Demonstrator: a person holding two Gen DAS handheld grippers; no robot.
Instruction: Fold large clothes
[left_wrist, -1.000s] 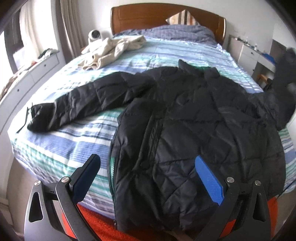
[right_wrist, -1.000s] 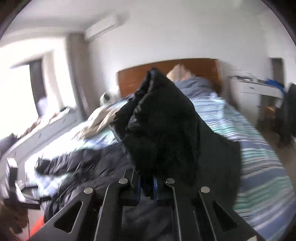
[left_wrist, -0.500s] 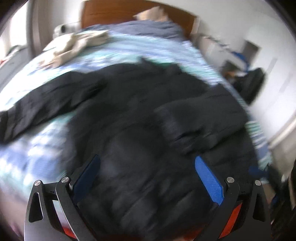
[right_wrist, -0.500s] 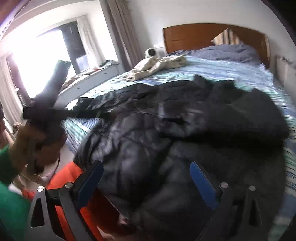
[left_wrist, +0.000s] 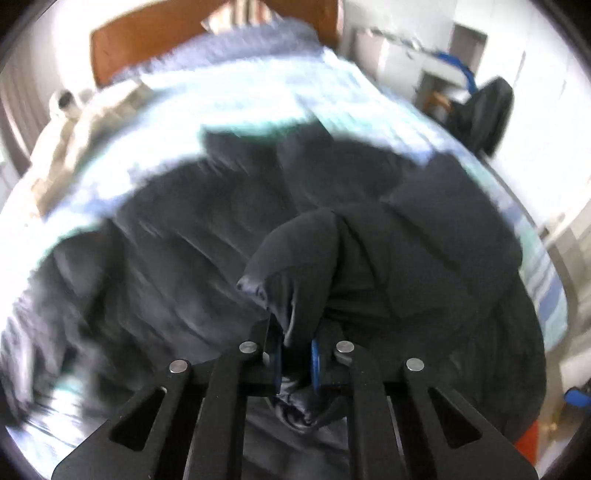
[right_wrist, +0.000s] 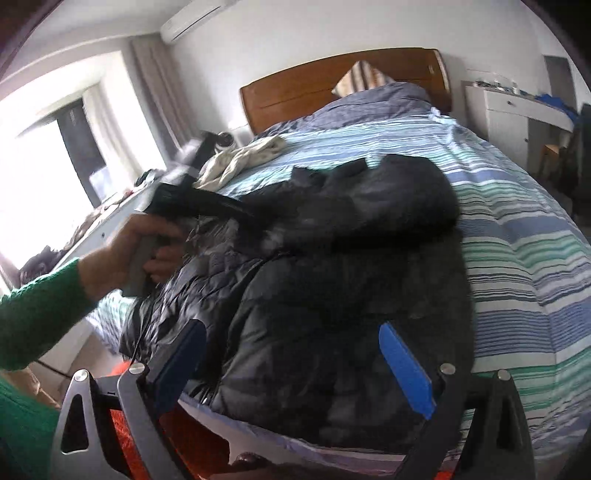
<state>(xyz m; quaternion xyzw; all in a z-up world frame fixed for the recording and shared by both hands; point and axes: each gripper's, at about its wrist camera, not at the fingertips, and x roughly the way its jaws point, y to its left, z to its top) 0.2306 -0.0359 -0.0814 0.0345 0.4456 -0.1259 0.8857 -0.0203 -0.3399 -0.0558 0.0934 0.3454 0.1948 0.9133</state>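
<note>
A large black quilted jacket lies spread on the striped bed, its right sleeve folded across the chest. My left gripper is shut on a bunched fold of the jacket's black fabric, which rises from between the pads. The right wrist view shows that left gripper, blurred, over the jacket's left side, held by a hand in a green sleeve. Above the jacket's hem, my right gripper stands open with blue pads wide apart and nothing pressed between them.
A beige garment lies near the wooden headboard, with a blue duvet and a pillow beside it. A white dresser and a dark chair stand right of the bed. Something orange sits at the bed's foot.
My right gripper let go of the right sleeve, which now lies across the jacket, and dropped toward the hem. My left gripper swung over the jacket and closed on a fold of it.
</note>
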